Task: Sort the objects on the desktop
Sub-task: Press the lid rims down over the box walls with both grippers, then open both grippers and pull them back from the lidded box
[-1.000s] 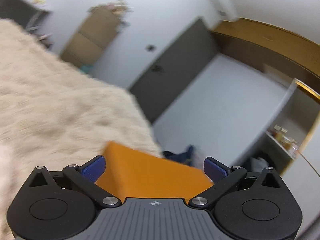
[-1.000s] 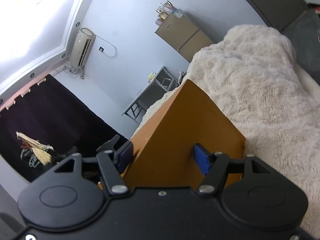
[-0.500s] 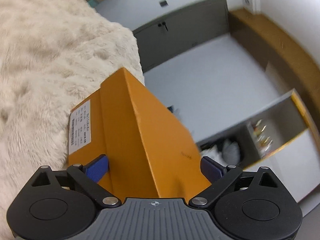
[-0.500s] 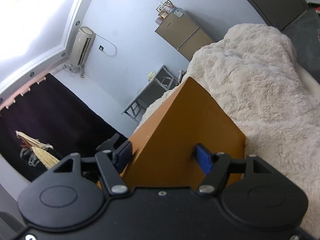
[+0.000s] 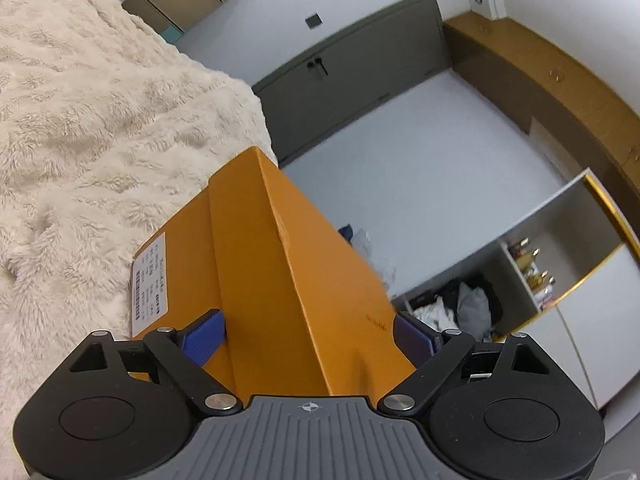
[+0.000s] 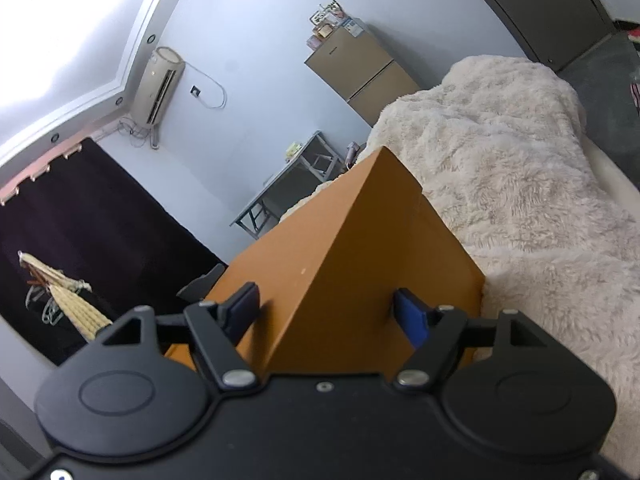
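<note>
An orange cardboard box (image 5: 256,264) sits between both pairs of blue fingers, one corner edge pointing away from each camera. The left gripper (image 5: 308,334) and the right gripper (image 6: 326,314) each clasp it, pads pressed on its sides. A white label (image 5: 150,280) lies beyond the left finger. Cream fluffy blanket (image 6: 520,184) spreads underneath.
</note>
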{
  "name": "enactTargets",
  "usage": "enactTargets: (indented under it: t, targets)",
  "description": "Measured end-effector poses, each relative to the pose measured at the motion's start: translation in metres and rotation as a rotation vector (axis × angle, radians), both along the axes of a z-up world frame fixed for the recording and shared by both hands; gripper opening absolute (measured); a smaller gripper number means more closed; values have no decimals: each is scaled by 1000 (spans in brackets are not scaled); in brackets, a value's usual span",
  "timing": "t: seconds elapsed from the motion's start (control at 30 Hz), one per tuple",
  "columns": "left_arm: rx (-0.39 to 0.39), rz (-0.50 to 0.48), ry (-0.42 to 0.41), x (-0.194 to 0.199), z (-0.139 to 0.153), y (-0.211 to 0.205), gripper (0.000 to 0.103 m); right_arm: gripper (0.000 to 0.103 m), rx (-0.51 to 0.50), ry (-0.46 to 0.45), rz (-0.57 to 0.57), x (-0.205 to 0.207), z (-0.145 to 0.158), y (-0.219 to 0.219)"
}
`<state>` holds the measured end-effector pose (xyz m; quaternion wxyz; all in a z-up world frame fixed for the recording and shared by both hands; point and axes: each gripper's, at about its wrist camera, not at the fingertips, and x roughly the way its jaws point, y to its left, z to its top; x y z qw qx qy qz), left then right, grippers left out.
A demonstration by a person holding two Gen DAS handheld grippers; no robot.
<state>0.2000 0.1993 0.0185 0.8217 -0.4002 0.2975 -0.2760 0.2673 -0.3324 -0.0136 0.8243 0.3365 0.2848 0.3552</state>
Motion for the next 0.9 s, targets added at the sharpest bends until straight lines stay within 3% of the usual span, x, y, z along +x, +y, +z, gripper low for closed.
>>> enactTargets:
  t: [0.13, 0.2, 0.3, 0.4, 0.5, 0.6, 0.7, 0.73, 0.8, 0.9]
  targets:
    - [28, 11, 35, 8, -2, -3, 87, 78, 49, 80, 2, 12, -15, -2]
    - [88, 21, 83, 14, -11, -8, 91, 84, 48, 92, -2, 14, -19, -1]
    - [75, 34, 83, 12, -19, -4, 88, 85, -3, 81, -22, 12, -20, 2]
    - [101, 62, 28, 4, -11, -2, 88, 84, -81, -15, -113, -4, -3, -4]
    - [219, 119, -92, -20, 19, -4, 93, 82, -120, -167, -160, -31, 28, -14]
    - [367, 120, -160, -34, 34, -20, 96, 67, -195, -282, -118, -57, 50, -4]
    - [473, 180, -118, -29, 20, -30, 98, 56, -346, -339, -83, -73, 57, 21]
    - [474, 191, -103, -27, 14, -30, 98, 53, -413, -334, -77, -72, 53, 31]
    - [392, 173, -50, -20, -6, -27, 98, 50, -535, -310, -69, -66, 41, 50]
    - [353, 165, -37, -19, -18, -25, 100, 52, -489, -261, -60, -58, 26, 48]
